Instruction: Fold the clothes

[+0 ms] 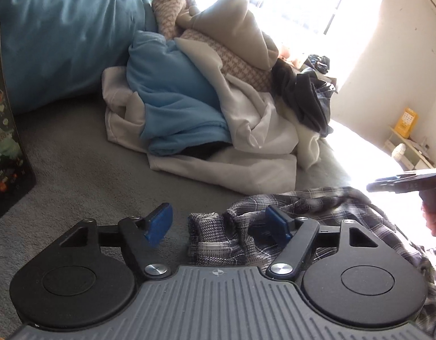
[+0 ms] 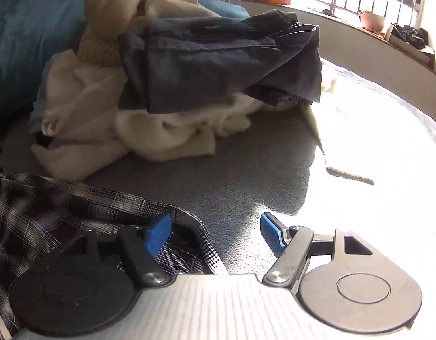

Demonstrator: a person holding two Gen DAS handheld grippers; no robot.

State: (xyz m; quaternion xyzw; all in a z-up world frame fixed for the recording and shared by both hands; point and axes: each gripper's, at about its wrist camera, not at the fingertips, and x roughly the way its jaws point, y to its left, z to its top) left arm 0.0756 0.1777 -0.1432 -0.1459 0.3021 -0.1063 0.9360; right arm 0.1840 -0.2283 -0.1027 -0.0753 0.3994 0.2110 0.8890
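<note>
Grey carpet floor (image 1: 76,170) by a bright window, laundry heaped behind.
Left claw (image 1: 218,223) stands apart, pads clear; the plaid shirt (image 1: 317,206) bunches at lower centre between its fingers, spreading to the lower right. Right claw (image 2: 215,233) also gapes, the shirt's edge under its left finger at lower left. The clothes pile (image 1: 206,107) fills mid-frame beyond.

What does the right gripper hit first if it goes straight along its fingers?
Probably bare grey carpet: the right gripper is open and tilted down at it. The plaid shirt sits left of that line; the laundry pile lies further on. Depth is uncertain.
</note>
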